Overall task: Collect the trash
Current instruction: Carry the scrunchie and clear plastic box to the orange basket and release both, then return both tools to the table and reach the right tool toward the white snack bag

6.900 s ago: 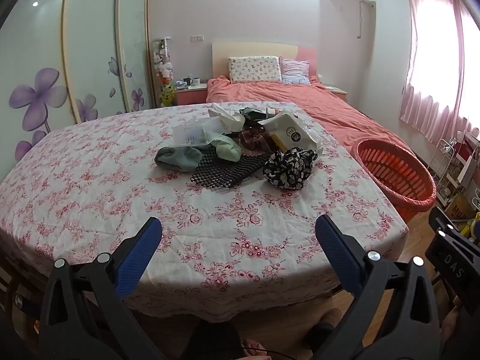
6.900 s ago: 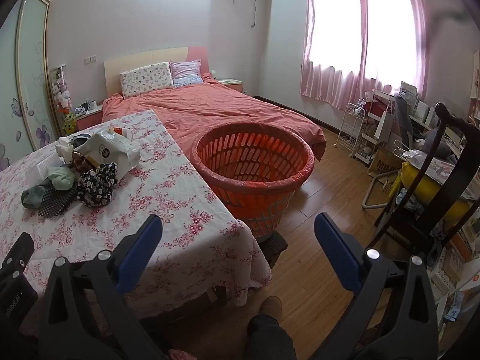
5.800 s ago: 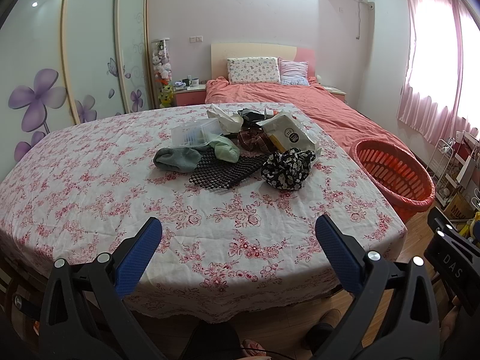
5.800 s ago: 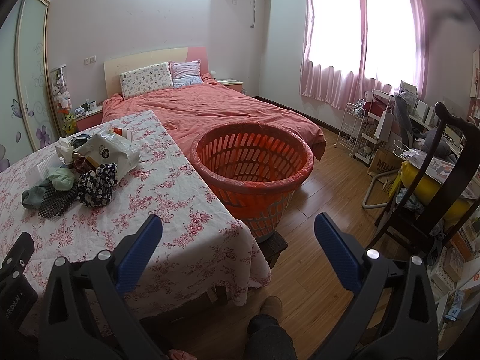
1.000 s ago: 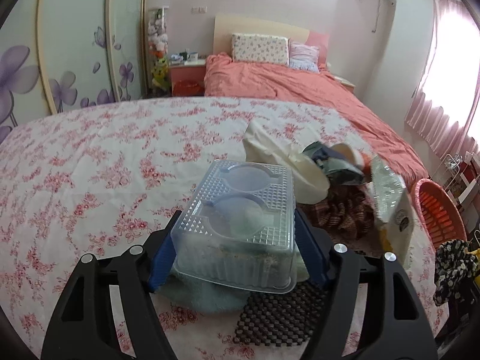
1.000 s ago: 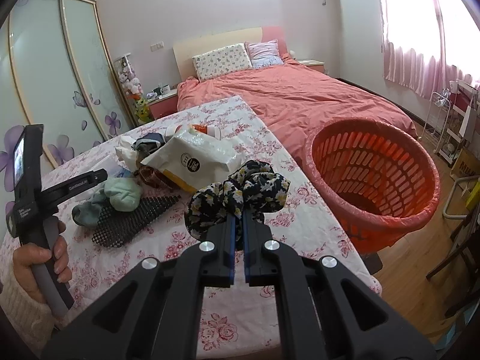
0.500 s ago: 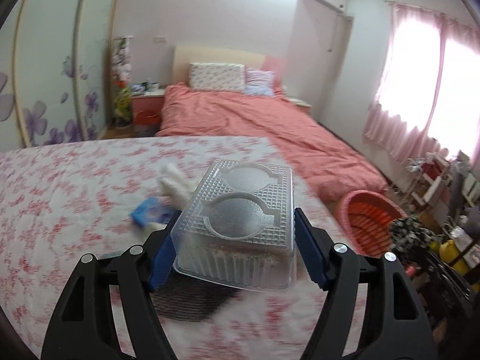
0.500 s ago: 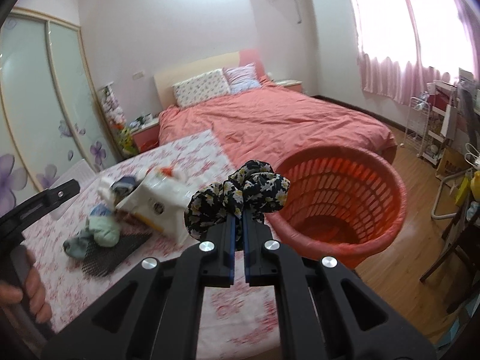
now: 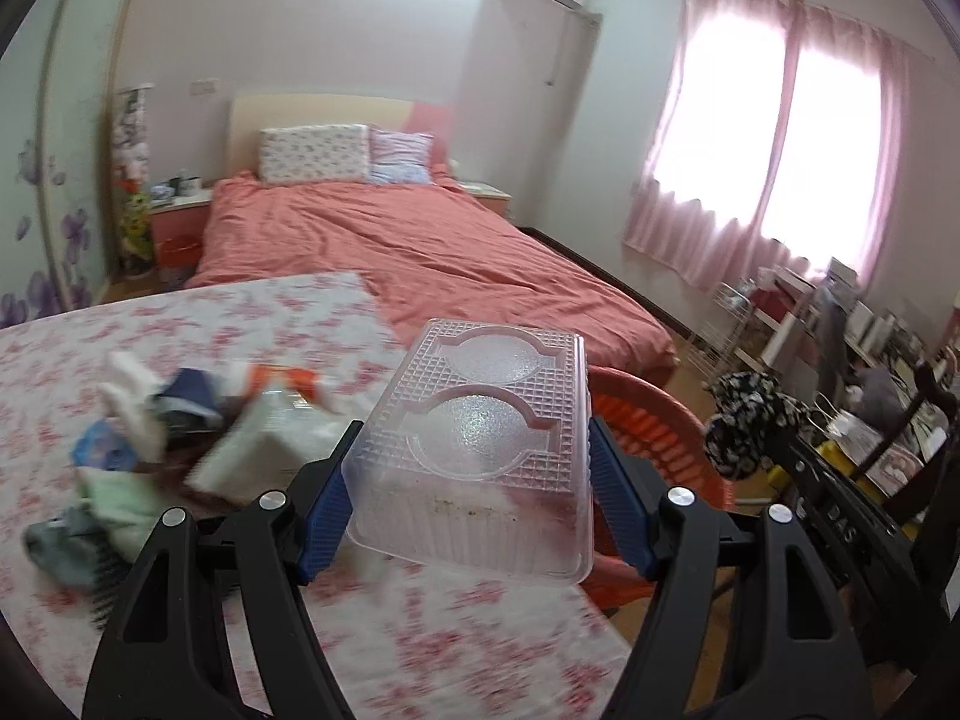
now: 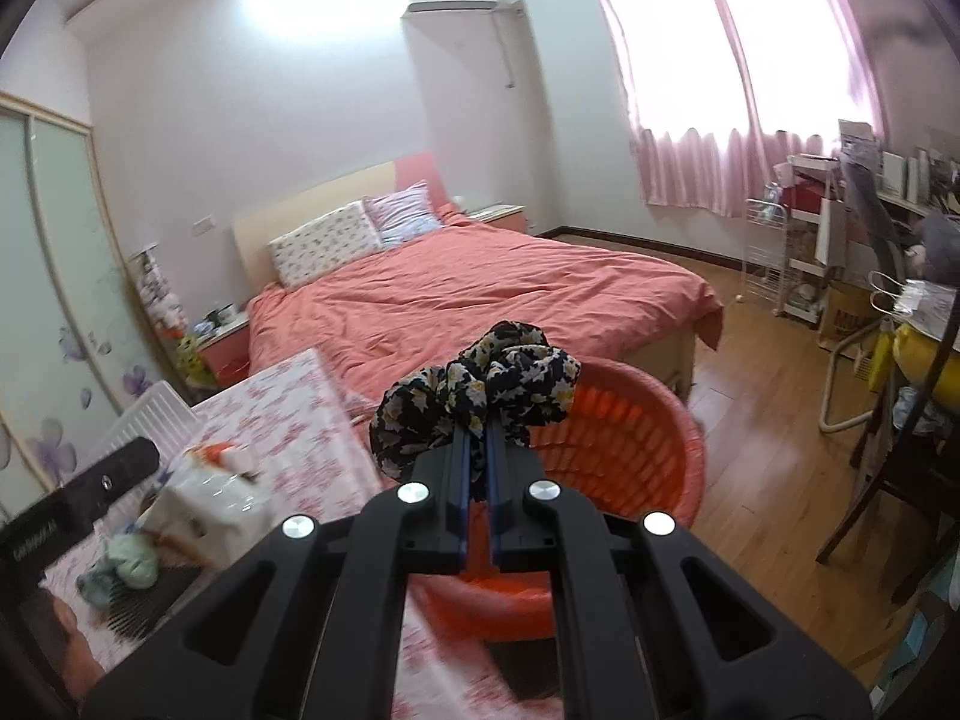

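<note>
Behind the counter (image 9: 180, 330), both tools have swung toward the orange basket (image 10: 630, 438) (left tool (image 9: 468, 510) clamping the clear box (image 9: 480, 450) lengthwise forward, right tool (image 10: 474, 468) pinching the floral cloth (image 10: 480, 384))

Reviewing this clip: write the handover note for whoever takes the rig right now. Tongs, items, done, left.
Left tongs: shut on the clear plastic container, held above the table edge, near the orange basket.
Right tongs: shut on the floral cloth bundle, held in front of the basket.
Done: both items lifted.
Left: drop both in the basket, then clear the pile on the floral tablecloth: white bag, green cloth, black mesh.
</note>
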`<state>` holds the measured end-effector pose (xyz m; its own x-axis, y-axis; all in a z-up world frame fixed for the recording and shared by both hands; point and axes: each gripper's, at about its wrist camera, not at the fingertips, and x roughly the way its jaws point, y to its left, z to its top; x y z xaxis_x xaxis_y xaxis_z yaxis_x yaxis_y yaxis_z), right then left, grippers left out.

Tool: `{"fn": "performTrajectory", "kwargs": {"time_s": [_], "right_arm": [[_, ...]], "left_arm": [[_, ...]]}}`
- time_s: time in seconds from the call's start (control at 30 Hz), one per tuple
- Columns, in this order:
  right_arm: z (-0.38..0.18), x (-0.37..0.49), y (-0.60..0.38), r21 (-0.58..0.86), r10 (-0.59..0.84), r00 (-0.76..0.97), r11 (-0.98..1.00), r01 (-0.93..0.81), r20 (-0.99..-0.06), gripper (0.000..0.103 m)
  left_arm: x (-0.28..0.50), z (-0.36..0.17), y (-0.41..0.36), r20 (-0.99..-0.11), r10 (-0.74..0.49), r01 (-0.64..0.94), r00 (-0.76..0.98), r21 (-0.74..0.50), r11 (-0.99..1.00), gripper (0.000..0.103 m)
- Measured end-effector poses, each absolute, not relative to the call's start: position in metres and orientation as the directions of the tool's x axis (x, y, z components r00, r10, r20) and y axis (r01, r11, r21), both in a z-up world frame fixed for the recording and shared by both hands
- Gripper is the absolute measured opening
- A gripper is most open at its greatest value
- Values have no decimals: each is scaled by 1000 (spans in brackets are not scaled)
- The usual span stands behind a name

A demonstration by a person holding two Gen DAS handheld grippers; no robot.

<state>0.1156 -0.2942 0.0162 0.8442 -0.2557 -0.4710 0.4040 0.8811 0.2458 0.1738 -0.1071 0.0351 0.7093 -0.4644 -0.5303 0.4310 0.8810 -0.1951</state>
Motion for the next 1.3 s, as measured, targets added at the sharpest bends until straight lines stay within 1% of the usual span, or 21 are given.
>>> {"fn": "performTrajectory", "kwargs": {"time_s": [0.3, 0.5, 0.6, 0.67, 0.7, 0.73, 0.8, 0.93, 1.07, 1.3], "right_arm": [[-3, 136, -332, 284, -255, 835, 858, 428, -487, 6], [-13, 147, -351, 315, -244, 835, 845, 433, -493, 6], [-19, 155, -358, 333, -228, 836, 840, 428, -499, 12], [-23, 161, -364, 343, -221, 834, 836, 429, -505, 15], [-26, 163, -367, 344, -219, 832, 835, 430, -510, 20], [-26, 164, -368, 344, -221, 830, 833, 434, -512, 27], [-27, 164, -372, 337, -232, 823, 829, 446, -518, 35], [-27, 155, -373, 316, -259, 812, 826, 467, -522, 42], [-28, 147, -366, 276, -283, 795, 831, 482, -537, 44], [-21, 140, -332, 230, -264, 790, 863, 450, -553, 45]], "left_arm": [[182, 20, -161, -553, -529, 508, 644, -208, 836, 71], [192, 8, -187, -583, -539, 530, 608, -208, 822, 71], [196, 0, -199, -606, -532, 538, 591, -196, 820, 72], [199, -6, -204, -626, -524, 537, 577, -192, 821, 74], [201, -10, -206, -638, -517, 534, 570, -190, 824, 75], [202, -13, -207, -650, -512, 531, 561, -191, 825, 78], [203, -18, -206, -666, -501, 525, 552, -190, 830, 79], [199, -21, -199, -683, -477, 511, 552, -175, 842, 79], [192, -18, -184, -686, -448, 489, 573, -152, 859, 80], [181, -12, -143, -683, -394, 445, 615, -111, 888, 80]]}}
